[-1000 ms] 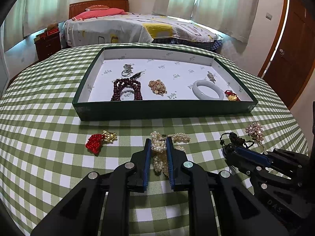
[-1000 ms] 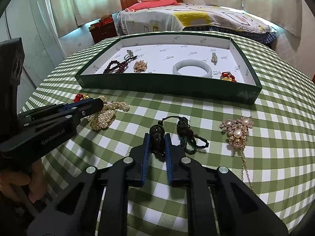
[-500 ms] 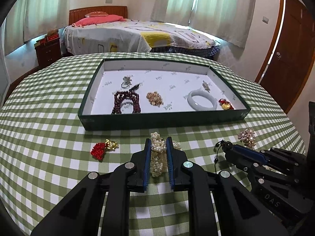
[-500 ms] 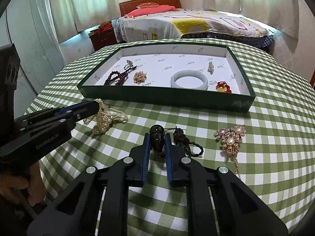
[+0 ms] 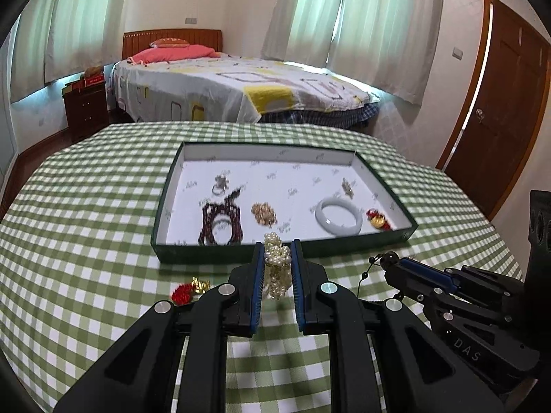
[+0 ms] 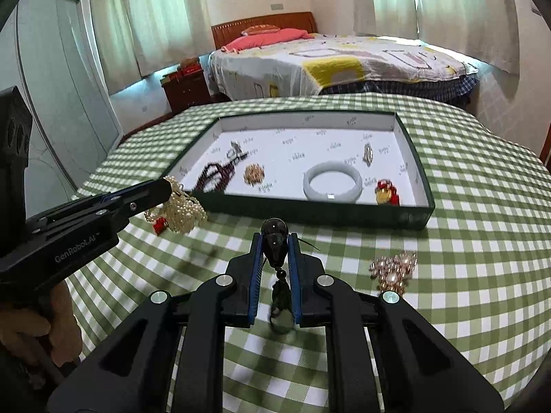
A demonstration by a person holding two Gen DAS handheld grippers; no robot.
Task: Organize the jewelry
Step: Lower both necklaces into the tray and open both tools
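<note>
My left gripper (image 5: 277, 251) is shut on a pearl necklace (image 5: 275, 268) that hangs clear of the green checked tablecloth; the same bunch of pearls (image 6: 179, 206) shows at the left of the right wrist view. My right gripper (image 6: 275, 241) is shut on a dark bead pendant (image 6: 274, 241) whose cord and tassel dangle between the fingers. Both hang in front of the green tray (image 5: 179, 254), which holds a white bangle (image 5: 339, 215), a dark red bead bracelet (image 5: 220, 222), a gold piece (image 5: 263, 213) and a red-and-gold charm (image 5: 377, 220).
A red-and-gold charm (image 5: 187, 290) lies on the cloth left of my left gripper. A pearl-and-gold brooch (image 6: 392, 270) lies on the cloth right of my right gripper. A hand (image 6: 31, 330) holds the left tool. A bed (image 5: 241, 89) stands beyond the table.
Both grippers have risen. The pearl necklace and the dark pendant have lifted off the cloth and now hang from the shut jaws, nearer the tray's front wall in view.
</note>
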